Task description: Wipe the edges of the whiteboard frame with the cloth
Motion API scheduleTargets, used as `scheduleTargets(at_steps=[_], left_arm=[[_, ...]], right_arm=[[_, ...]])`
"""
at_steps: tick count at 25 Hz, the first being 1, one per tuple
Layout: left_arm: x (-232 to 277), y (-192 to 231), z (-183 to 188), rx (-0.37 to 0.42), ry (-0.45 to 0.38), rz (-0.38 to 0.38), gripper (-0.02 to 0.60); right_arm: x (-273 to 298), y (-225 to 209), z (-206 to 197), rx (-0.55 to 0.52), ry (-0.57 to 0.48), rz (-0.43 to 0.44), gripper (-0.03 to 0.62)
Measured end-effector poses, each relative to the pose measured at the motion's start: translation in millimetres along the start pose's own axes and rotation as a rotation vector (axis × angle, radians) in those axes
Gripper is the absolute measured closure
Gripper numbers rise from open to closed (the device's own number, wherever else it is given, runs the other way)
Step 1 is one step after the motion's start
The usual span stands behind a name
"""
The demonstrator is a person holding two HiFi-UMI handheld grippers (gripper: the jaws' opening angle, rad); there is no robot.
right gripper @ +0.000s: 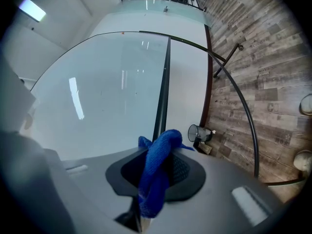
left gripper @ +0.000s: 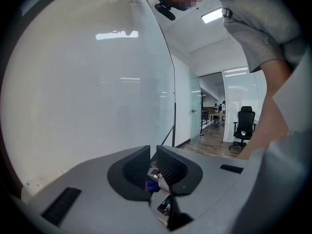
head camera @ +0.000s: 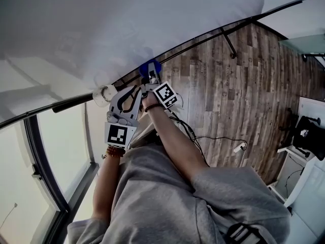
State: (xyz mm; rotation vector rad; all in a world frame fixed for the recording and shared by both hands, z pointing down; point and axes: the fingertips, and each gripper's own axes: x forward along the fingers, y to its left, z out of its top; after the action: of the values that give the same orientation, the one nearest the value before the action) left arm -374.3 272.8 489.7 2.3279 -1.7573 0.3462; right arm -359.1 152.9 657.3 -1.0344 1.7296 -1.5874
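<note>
The whiteboard (head camera: pixel 127 19) fills the upper head view, and its black frame edge (head camera: pixel 203 34) runs from lower left to upper right. A blue cloth (head camera: pixel 150 67) presses against that edge, with my right gripper (head camera: pixel 152 78) shut on it. In the right gripper view the cloth (right gripper: pixel 157 172) bunches out between the jaws of the right gripper (right gripper: pixel 161 150), right before the dark frame bar (right gripper: pixel 162 89). My left gripper (head camera: pixel 137 89) is just left of the right one, near the same edge. In its own view the left gripper (left gripper: pixel 153 151) has its jaws together, holding nothing, beside the whiteboard (left gripper: pixel 87 96).
Wood plank floor (head camera: pixel 238 85) lies below the board, with a black stand leg (head camera: pixel 228 42) and a cable (head camera: pixel 218 138) on it. A round white fixture (head camera: pixel 105 92) sits by the frame. A glass wall (head camera: pixel 56 151) stands at the lower left. An office chair (left gripper: pixel 242 126) stands down the corridor.
</note>
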Motion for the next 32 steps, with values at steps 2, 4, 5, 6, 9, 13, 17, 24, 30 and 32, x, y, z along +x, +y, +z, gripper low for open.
scheduleTargets(at_steps=[2,4,5,6,9,13,17,24,30,32], left_arm=[[-1,-1,-2,0.0,0.0,-0.001,0.535],[-2,-2,-3,-0.002,0.0,-0.003,0.535],[-2,-2,-4,-0.002,0.0,-0.003,0.535],[-3,-2,-4,-0.002,-0.001,-0.002,0.535],[-4,-3,-6,-0.004,0.005,-0.004,0.535],[-5,-3,-10,-0.008,0.007,-0.006,0.535],[-7,-1,-10,0.008,-0.003,-0.006,0.535],[-10,-2,-12,-0.005,0.003,0.001,0.535],[-11,-4,-12,-0.014,-0.005,0.003,0.535],[-12,-4,-12,-0.011,-0.006,0.004,0.535]], right_arm=[[-1,0,-5,0.013,0.015,0.006,0.528],[-1,0,-10,0.035,0.023,0.011,0.528],[-2,-1,-12,0.05,0.025,0.012,0.528],[-3,-2,-16,0.068,0.029,0.012,0.528],[-6,-5,-33,0.126,0.075,-0.003,0.528],[-11,-7,-58,0.198,0.117,-0.021,0.526],[-13,-4,-78,0.215,0.175,-0.022,0.525],[-21,-3,-107,0.246,0.259,-0.035,0.526],[-27,4,-137,0.272,0.371,-0.055,0.526],[-28,5,-145,0.273,0.41,-0.051,0.526]])
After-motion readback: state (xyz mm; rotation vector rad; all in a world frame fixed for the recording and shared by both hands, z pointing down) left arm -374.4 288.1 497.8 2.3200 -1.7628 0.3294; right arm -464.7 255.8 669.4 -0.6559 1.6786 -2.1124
